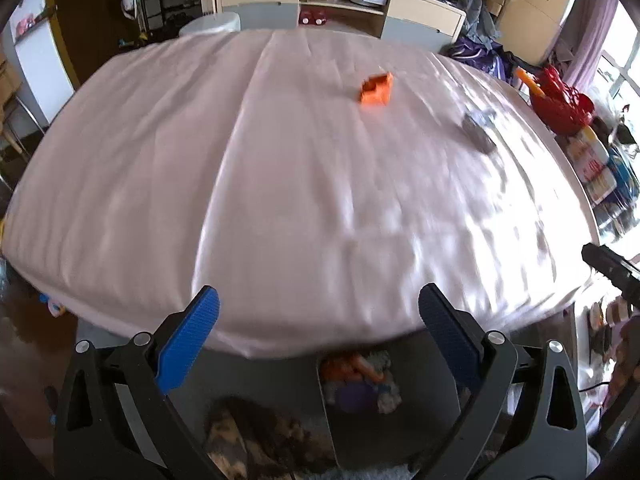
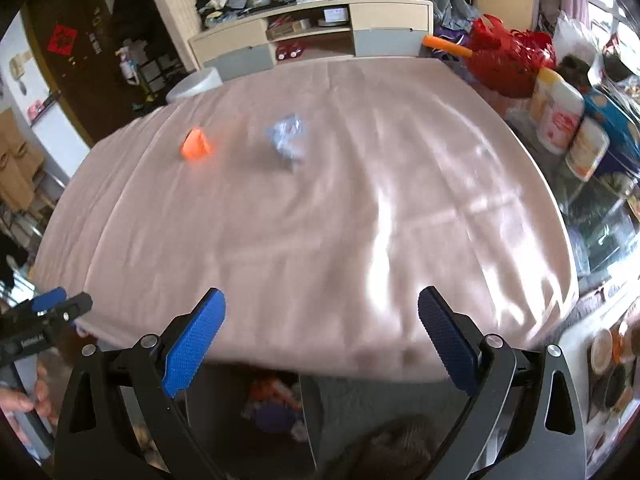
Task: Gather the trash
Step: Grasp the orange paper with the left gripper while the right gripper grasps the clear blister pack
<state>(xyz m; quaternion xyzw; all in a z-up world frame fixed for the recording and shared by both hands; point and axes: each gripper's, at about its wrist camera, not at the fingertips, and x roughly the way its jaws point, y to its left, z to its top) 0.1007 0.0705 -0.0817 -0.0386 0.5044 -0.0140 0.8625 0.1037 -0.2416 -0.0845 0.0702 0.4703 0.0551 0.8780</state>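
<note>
An orange piece of trash [image 1: 376, 89] lies on the pink-covered table [image 1: 240, 184], far from me; it also shows in the right wrist view [image 2: 196, 145]. A crumpled blue-white wrapper [image 2: 289, 138] lies to its right, seen blurred and grey in the left wrist view [image 1: 478, 128]. My left gripper [image 1: 319, 322] is open and empty over the table's near edge. My right gripper [image 2: 321, 322] is open and empty, also at the near edge. A bin holding collected trash [image 1: 360, 384] sits below the table edge; it also shows in the right wrist view [image 2: 276, 404].
A red basket [image 2: 508, 60] and white canisters [image 2: 558, 112] stand off the table's right side. A low cabinet [image 2: 312, 36] stands behind the table. The left gripper's tip [image 2: 52, 312] shows at the right view's left edge.
</note>
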